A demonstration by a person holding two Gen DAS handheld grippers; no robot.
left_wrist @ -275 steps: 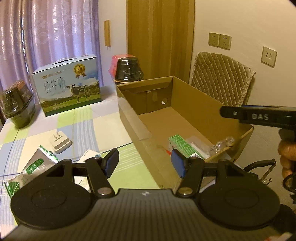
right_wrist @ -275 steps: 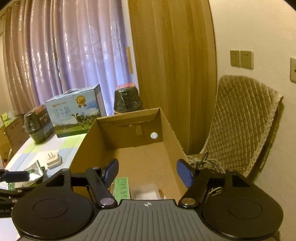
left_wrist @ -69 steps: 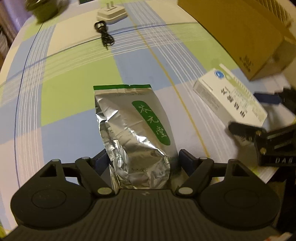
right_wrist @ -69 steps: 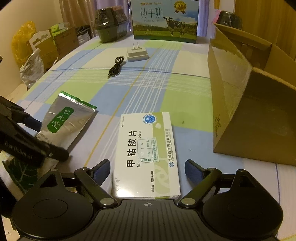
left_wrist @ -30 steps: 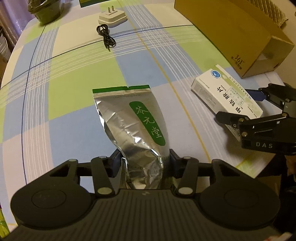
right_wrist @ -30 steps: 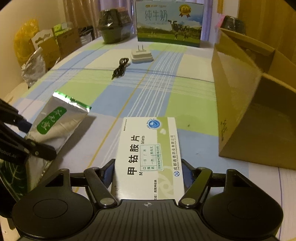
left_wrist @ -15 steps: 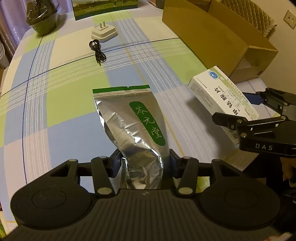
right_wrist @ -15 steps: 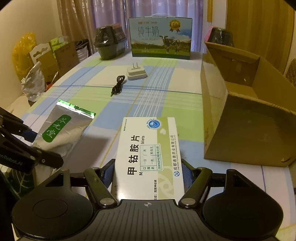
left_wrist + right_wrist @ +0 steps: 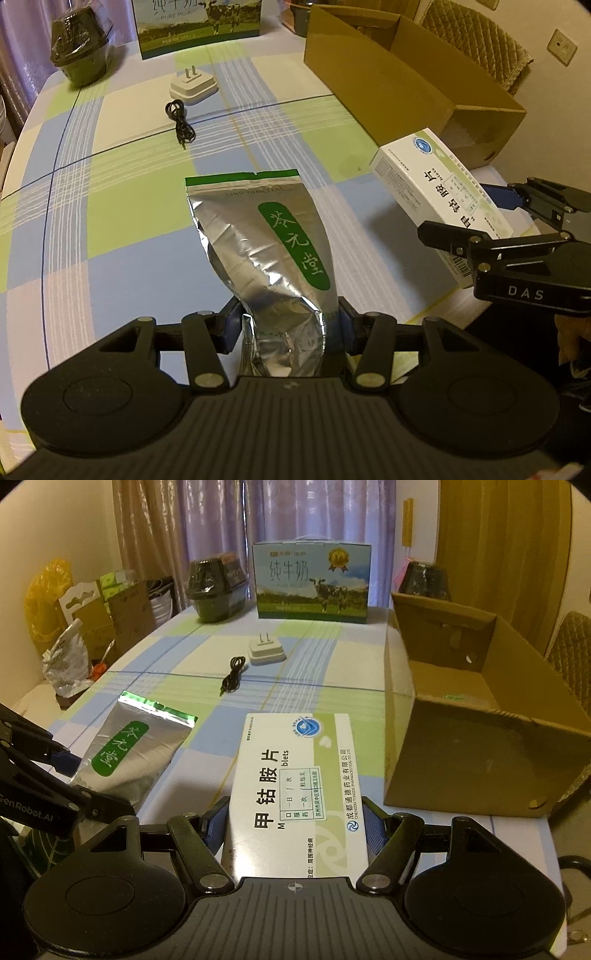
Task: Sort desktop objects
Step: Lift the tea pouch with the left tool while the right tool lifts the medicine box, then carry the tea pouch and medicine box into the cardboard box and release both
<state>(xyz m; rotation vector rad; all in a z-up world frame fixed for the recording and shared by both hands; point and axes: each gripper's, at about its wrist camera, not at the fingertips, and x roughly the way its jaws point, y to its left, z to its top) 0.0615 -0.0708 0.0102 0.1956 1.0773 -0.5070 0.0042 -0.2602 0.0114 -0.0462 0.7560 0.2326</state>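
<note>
My left gripper (image 9: pixel 287 328) is shut on the bottom end of a silver foil pouch (image 9: pixel 266 240) with a green label, held above the checked tablecloth. The same pouch (image 9: pixel 129 753) shows at the left of the right wrist view. My right gripper (image 9: pixel 293 823) is shut on a white medicine box (image 9: pixel 295 775) with green print, lifted off the table. That box (image 9: pixel 439 192) also appears at the right of the left wrist view, clamped in the right gripper (image 9: pixel 476 216). An open cardboard box (image 9: pixel 476 716) stands to the right.
A white plug adapter (image 9: pixel 266 650) and a coiled black cable (image 9: pixel 232 677) lie mid-table. A milk carton case (image 9: pixel 312 581) and two dark wrapped tubs (image 9: pixel 216 589) (image 9: pixel 424 579) stand at the far edge. A quilted chair (image 9: pixel 476 40) is behind the cardboard box (image 9: pixel 402 77).
Both grippers closed on their items about a second ago and have since lifted them; the views have risen and tilted up, showing more of the far table and cardboard box.
</note>
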